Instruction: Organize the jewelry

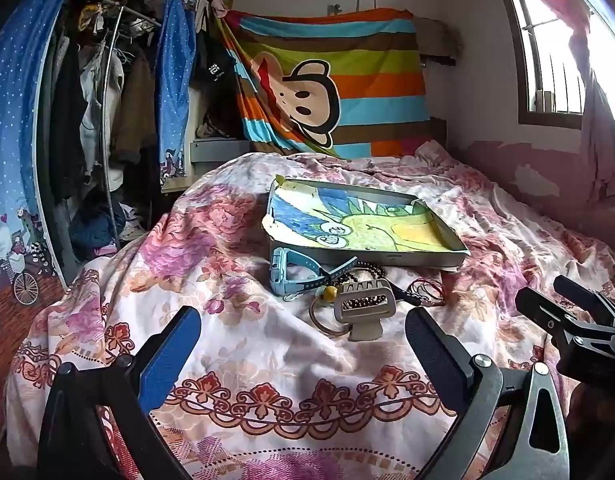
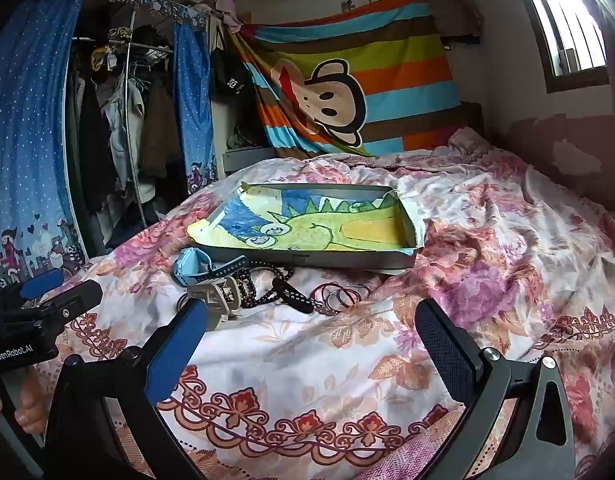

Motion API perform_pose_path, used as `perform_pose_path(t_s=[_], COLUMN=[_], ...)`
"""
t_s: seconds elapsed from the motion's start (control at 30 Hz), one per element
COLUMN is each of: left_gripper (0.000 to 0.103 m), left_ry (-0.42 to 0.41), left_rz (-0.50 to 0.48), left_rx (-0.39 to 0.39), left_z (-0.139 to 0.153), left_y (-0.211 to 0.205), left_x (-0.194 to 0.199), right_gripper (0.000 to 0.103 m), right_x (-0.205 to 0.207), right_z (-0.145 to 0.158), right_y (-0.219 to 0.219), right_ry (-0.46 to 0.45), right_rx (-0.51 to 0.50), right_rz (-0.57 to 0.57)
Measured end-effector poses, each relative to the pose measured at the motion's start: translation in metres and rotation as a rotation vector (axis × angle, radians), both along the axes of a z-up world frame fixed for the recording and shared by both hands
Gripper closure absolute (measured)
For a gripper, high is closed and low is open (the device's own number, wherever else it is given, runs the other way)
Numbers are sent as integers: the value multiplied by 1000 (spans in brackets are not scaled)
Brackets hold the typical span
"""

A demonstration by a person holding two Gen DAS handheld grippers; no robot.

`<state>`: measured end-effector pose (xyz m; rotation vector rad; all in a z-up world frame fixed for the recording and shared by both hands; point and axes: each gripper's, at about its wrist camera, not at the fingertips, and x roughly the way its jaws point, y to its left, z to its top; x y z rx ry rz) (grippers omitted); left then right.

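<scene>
A shallow box lined with a crayon drawing lies on the floral bed; it also shows in the right wrist view. In front of it lies a jewelry pile: a light blue watch, a beige hair claw, dark bead strings, thin red bangles, a brown ring with a yellow bead. My left gripper is open and empty, short of the pile. My right gripper is open and empty, just before the pile.
The bed cover is rumpled and floral. A wardrobe with hanging clothes stands at the left. A striped monkey blanket hangs behind. A window is at the right. The other gripper shows at each view's edge.
</scene>
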<state>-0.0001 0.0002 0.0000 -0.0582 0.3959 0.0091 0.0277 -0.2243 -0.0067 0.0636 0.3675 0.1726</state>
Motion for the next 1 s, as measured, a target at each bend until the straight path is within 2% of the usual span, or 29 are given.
perform_pose_path(t_s=[1.0], left_gripper=[0], left_ry=[9], left_rz=[-2], left_rx=[4], left_z=[-4], left_y=[0], left_x=[4], right_gripper=[1], right_x=[0], right_z=[-1], right_y=[0], right_ry=[-3], right_rx=[-4], right_rz=[-1])
